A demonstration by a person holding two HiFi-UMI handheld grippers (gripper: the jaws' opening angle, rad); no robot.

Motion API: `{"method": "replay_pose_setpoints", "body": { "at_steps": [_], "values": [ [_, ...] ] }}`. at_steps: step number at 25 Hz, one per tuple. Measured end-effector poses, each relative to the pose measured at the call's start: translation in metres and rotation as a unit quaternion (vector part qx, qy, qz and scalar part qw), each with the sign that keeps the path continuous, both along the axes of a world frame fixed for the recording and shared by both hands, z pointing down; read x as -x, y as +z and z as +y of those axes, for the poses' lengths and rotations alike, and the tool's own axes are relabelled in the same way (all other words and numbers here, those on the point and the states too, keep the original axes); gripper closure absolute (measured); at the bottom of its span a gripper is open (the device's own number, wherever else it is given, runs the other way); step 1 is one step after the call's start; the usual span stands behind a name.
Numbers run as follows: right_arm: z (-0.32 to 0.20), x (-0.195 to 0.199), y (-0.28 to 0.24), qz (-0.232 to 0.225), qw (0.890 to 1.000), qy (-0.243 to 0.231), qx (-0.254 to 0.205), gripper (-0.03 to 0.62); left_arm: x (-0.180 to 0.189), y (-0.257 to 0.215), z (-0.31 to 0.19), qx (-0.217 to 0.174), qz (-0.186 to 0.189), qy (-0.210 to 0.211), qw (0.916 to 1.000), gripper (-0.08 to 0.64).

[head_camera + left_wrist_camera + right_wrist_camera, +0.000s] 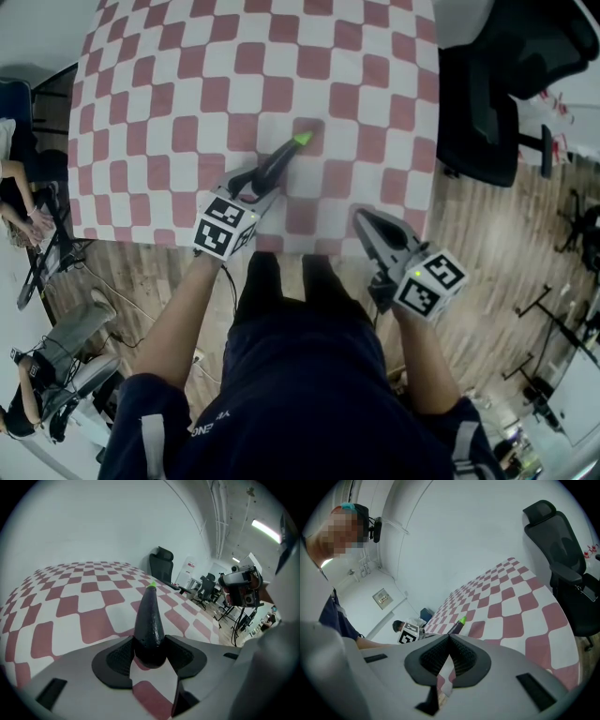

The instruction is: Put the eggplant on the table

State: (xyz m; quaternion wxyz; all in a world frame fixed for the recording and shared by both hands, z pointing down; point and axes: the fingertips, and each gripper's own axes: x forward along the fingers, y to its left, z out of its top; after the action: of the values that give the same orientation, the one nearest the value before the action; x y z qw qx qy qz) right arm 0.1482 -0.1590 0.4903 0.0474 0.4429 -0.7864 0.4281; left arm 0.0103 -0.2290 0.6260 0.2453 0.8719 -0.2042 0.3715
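Observation:
A dark purple eggplant [279, 161] with a bright green tip lies slanted over the red-and-white checkered tablecloth [187, 103]. My left gripper [265, 178] is shut on its thick end, and the tip points away across the table. In the left gripper view the eggplant [150, 618] sits squeezed between the two black pads of the left gripper [150, 646]. Whether it touches the cloth I cannot tell. My right gripper [361, 218] hovers at the table's front edge, right of the eggplant, shut with nothing in it. From the right gripper [449, 637] the eggplant [458, 625] shows just past the jaws.
A black office chair [497, 84] stands at the table's right side, also seen as the chair [562, 569] in the right gripper view. Wooden floor [487, 244] runs along the right and front of the table. A seated person [14, 192] and equipment stands are at the left.

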Motion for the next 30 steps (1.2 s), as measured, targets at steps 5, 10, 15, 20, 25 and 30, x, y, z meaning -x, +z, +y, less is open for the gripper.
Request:
{"method": "replay_pose_setpoints", "body": {
  "at_steps": [5, 10, 15, 20, 25, 30],
  "values": [
    [0.003, -0.003, 0.005, -0.002, 1.000, 0.003, 0.003, 0.575, 0.003, 0.016, 0.008, 0.004, -0.060, 0.023, 0.9979, 0.331],
    [0.006, -0.007, 0.005, -0.005, 1.000, 0.007, 0.004, 0.575, 0.006, 0.027, 0.013, 0.011, -0.106, 0.037, 0.9936, 0.331],
    [0.011, -0.012, 0.006, -0.006, 1.000, 0.012, 0.003, 0.575, 0.007, 0.032, 0.016, 0.011, -0.134, 0.047, 0.9899, 0.330],
    [0.015, -0.014, 0.005, -0.007, 1.000, 0.016, 0.000, 0.575, 0.005, 0.032, 0.017, 0.001, -0.142, 0.052, 0.9885, 0.325],
    [0.018, -0.017, 0.002, -0.006, 1.000, 0.020, -0.003, 0.575, 0.000, 0.030, 0.021, 0.001, -0.139, 0.061, 0.9885, 0.308],
    [0.017, -0.015, -0.005, -0.003, 1.000, 0.022, -0.010, 0.575, 0.000, 0.018, 0.018, -0.011, -0.127, 0.058, 0.9901, 0.301]
  ]
}}
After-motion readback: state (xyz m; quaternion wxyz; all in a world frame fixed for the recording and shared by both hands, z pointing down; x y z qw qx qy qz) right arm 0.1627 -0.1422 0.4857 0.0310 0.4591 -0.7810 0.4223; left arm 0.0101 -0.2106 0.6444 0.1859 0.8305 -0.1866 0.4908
